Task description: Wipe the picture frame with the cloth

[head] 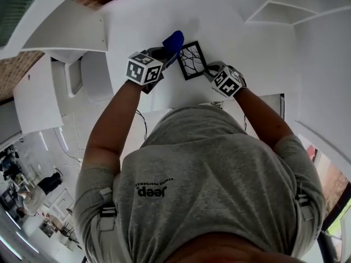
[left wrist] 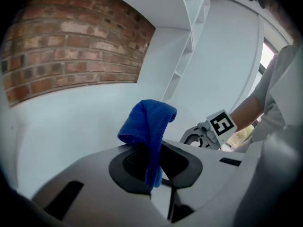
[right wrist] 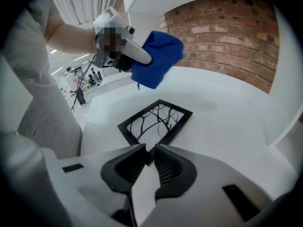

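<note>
With the picture frame (right wrist: 156,122) flat on the desk (right wrist: 227,126), its near corner pinched by the jaws of the right gripper (right wrist: 150,155), the cloth (head: 173,41), clamped in the jaws of the left gripper (left wrist: 154,167) just left of it, should be lowered flat and drawn across.

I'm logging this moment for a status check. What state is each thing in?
cloth: bunched, held in the air, not touching the frame.
frame: lying flat on the table, near corner between the right jaws.
left gripper: shut on the cloth.
right gripper: shut on the frame's corner.
</note>
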`<state>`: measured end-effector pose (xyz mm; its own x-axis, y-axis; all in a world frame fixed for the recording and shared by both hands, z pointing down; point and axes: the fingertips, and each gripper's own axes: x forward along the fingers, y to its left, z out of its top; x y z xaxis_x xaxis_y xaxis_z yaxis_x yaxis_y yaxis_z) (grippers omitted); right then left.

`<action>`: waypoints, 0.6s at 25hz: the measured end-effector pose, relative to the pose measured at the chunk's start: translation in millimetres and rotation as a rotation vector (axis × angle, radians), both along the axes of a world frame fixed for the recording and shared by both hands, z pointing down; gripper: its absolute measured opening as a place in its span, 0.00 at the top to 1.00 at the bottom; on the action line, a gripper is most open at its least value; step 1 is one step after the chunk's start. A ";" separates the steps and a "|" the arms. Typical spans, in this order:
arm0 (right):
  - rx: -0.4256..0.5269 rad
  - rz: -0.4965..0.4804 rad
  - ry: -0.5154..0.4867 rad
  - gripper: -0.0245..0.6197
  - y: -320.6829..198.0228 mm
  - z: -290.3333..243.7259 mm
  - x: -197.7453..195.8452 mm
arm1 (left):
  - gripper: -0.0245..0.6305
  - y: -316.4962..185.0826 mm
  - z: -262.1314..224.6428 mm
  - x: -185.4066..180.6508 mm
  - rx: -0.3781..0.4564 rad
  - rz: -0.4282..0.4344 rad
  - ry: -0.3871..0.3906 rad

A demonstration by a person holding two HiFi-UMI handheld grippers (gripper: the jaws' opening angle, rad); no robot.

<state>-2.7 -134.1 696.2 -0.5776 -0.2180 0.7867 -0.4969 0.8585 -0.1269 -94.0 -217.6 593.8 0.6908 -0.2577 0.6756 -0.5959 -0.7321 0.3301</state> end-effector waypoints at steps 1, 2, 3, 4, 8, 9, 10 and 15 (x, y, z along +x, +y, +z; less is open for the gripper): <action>0.003 -0.003 0.004 0.86 -0.3 0.1 -0.3 | 0.87 -8.6 6.5 15.8 0.004 0.048 -0.028; 0.005 -0.006 0.008 0.86 -0.4 0.2 -0.7 | 0.87 -16.1 14.2 30.8 0.016 0.103 -0.067; 0.006 -0.007 0.012 0.86 -0.3 0.0 -0.9 | 0.87 -21.6 23.9 43.9 0.032 0.166 -0.119; 0.005 -0.008 0.015 0.87 0.3 -0.1 -1.1 | 0.87 -24.8 35.4 54.9 0.049 0.235 -0.178; -0.001 -0.002 0.016 0.87 0.7 -0.2 -1.1 | 0.87 -28.4 75.0 84.5 0.047 0.434 -0.344; -0.004 0.004 0.013 0.87 -0.1 -0.1 -0.7 | 0.87 -30.3 81.5 88.8 0.051 0.467 -0.375; -0.008 0.011 0.009 0.87 -0.8 0.0 -0.2 | 0.87 -33.6 86.4 91.6 0.066 0.496 -0.409; -0.018 0.027 0.002 0.89 -1.8 1.2 1.5 | 0.87 -36.7 98.8 97.8 0.039 0.557 -0.445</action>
